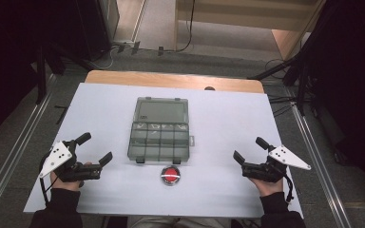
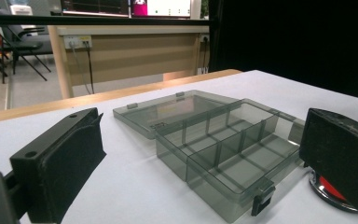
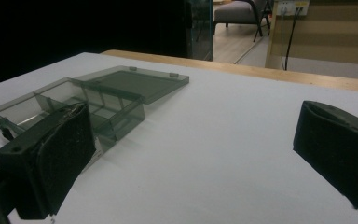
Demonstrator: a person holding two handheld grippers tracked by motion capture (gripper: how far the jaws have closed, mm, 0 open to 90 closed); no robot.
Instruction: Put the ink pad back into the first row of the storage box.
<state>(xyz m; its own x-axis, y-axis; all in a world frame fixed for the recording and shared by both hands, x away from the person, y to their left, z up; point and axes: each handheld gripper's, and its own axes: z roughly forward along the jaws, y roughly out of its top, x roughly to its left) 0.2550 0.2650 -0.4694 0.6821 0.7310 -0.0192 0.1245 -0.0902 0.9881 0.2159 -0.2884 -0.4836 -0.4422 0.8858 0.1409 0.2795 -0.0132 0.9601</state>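
**Op:** Two grippers sat idle when I looked. My left gripper (image 1: 91,148) rested near the tabletop's (image 1: 228,123) left edge, my right gripper (image 1: 251,151) near its right edge, both jaws spread wide with nothing between them.

**Tech:** And the box?

**Op:** The box (image 1: 159,140) lay in the middle of the tabletop, well apart from both grippers. Its lid (image 1: 162,110) was already thrown back flat on the far side. In the left gripper view the compartments (image 2: 235,149) looked bare as far as I could see, with a dark latch (image 2: 262,195) at the near wall.

**Tech:** Anything else close by?

**Op:** A red button (image 1: 171,175) sat just in front of the box, between it and me. Its red top peeked past the jaw in the left gripper view (image 2: 332,189).

**Tech:** So which step were you in?

**Op:** I judged it a rest pose, with no reach yet begun. If the lid was to be shut, the next move called for one gripper to travel inward past the box, get under the lid's far edge and swing it over, while the other steadied the base. I'd have kept clear of the button on the way in.
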